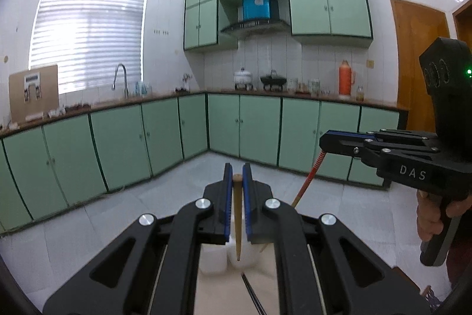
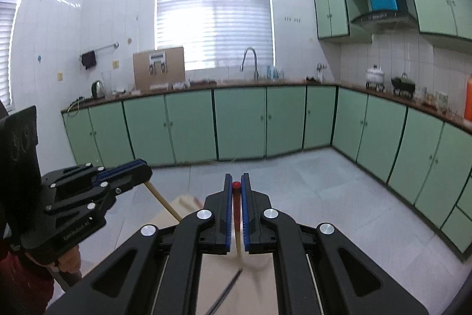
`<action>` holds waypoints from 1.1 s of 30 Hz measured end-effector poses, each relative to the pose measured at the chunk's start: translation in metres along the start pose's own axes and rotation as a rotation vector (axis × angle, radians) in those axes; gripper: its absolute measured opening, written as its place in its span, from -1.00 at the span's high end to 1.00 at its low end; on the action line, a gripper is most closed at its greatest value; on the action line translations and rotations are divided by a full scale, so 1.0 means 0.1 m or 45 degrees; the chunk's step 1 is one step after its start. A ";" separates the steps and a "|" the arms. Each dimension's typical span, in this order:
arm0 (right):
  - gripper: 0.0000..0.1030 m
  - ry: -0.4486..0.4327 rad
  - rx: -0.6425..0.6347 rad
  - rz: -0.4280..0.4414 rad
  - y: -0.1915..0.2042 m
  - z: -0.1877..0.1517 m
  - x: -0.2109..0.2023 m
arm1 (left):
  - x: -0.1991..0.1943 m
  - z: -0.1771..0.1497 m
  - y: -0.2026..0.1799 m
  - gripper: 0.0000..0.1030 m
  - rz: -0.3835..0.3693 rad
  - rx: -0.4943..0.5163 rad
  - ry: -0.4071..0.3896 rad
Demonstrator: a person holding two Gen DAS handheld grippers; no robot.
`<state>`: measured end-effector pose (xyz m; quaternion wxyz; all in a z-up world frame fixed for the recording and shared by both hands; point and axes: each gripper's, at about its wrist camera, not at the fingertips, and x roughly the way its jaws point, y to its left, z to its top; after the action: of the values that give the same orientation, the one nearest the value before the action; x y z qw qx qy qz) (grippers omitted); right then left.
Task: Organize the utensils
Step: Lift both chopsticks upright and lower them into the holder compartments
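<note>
Left gripper [image 1: 237,182]: jaws closed down on a plain wooden chopstick [image 1: 237,214], gripped near its thick end, tip hanging down over a white holder [image 1: 236,251] on the table [image 1: 212,294].

Right gripper [image 2: 236,182]: same story, pinched tight on a red-topped chopstick [image 2: 236,208], tip hanging toward the tabletop. Dark pair of chopsticks [image 2: 227,290] lies flat on the table, just below that tip.

Step, as I read it: both sticks lifted clear, mid-carry toward the holder. The holder only shows in the left view, partly behind the jaws; it looks to have two compartments, not sure.

Next: bring each tip over a slot, lower, then open. Sticks hang slightly off vertical, so align before dropping.

Pose: both grippers side by side, nosed slightly downward, each held by its pistol handle.
</note>
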<state>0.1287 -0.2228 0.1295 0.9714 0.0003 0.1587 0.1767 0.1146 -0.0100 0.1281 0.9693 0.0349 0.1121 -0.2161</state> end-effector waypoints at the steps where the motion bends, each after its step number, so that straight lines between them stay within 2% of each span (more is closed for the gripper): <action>1: 0.89 -0.014 -0.002 -0.003 -0.01 0.08 0.03 | 0.05 0.08 0.00 0.88 0.009 0.006 -0.016; 5: 0.89 -0.041 -0.044 -0.060 -0.04 0.23 0.20 | 0.28 0.27 0.01 0.88 0.059 0.042 -0.055; 9: 0.89 0.001 -0.016 -0.061 -0.14 0.19 0.50 | 0.54 0.26 0.06 0.88 0.072 0.027 -0.022; 16: 0.89 0.120 0.048 -0.073 -0.36 -0.16 0.96 | 0.99 -0.04 0.19 0.88 0.096 -0.003 0.091; 22: 0.89 0.179 0.086 -0.073 -0.46 -0.37 1.15 | 1.24 -0.32 0.35 0.88 0.112 -0.019 0.182; 29: 0.88 0.273 0.073 -0.065 -0.42 -0.59 1.31 | 1.44 -0.53 0.45 0.87 0.118 -0.030 0.276; 33: 0.85 0.288 0.103 -0.059 -0.46 -0.65 1.28 | 1.39 -0.56 0.52 0.75 0.122 -0.049 0.273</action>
<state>0.2376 -0.2252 0.0257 0.9503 0.0160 0.2743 0.1467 0.2477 -0.0134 0.0427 0.9615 0.0444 0.2173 -0.1625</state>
